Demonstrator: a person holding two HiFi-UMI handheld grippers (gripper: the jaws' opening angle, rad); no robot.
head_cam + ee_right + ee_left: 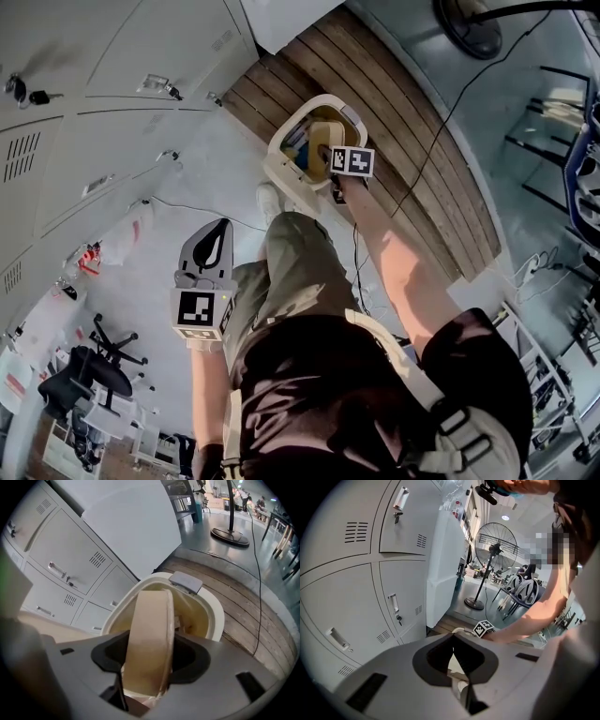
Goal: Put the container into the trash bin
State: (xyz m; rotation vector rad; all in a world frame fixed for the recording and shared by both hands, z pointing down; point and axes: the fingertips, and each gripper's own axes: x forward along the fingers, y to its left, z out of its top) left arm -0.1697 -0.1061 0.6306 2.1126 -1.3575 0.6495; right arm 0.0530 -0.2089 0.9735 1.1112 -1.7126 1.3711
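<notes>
The right gripper (146, 670) grips the tan container (149, 630) on edge just above the open trash bin's rim (216, 616) while the left gripper (455, 663) hangs closed and empty, so the drop seems in hand, needing only the jaws spread.

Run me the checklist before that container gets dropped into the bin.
1. Container gripped between the right gripper pads: ok.
2. Container over the trash bin mouth: ok.
3. Bin mouth open: ok.
4. Room left inside the bin: cannot tell, the container hides most of it.
5. Left gripper clear of the bin: ok, shut, empty, beside the person's leg.
</notes>
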